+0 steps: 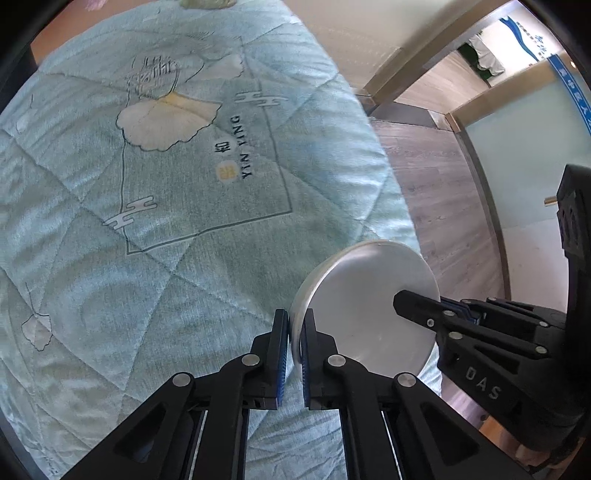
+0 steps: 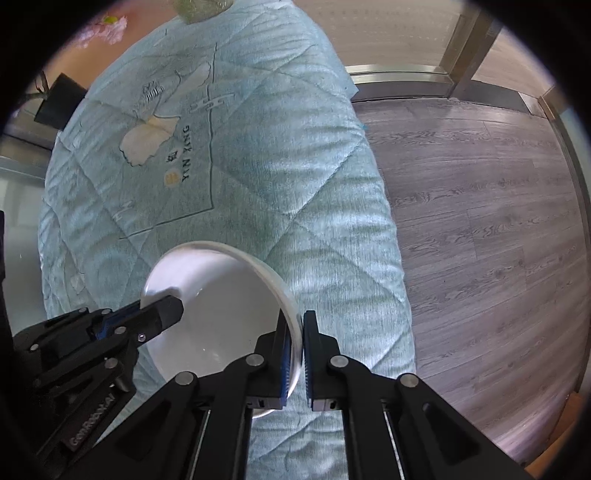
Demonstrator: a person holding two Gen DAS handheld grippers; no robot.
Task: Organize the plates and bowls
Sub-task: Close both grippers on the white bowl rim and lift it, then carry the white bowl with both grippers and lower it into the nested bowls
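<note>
A white bowl [image 1: 362,314] [image 2: 221,314] sits on a pale green quilted cover [image 1: 147,221] [image 2: 258,166], close to its right edge. My left gripper [image 1: 295,325] is shut on the bowl's left rim, one blue pad inside and one outside. My right gripper [image 2: 300,328] is shut on the opposite rim in the same way. The left wrist view shows the right gripper [image 1: 410,306] reaching in over the bowl from the right. The right wrist view shows the left gripper [image 2: 170,306] coming in from the left. The bowl looks empty.
Grey wood floor [image 1: 436,184] [image 2: 480,221] lies right of the quilt's edge. A metal door frame [image 2: 399,79] runs along the far side of the floor. A dark object [image 2: 59,99] stands past the quilt's far left, and a greenish thing [image 2: 203,9] lies at its far end.
</note>
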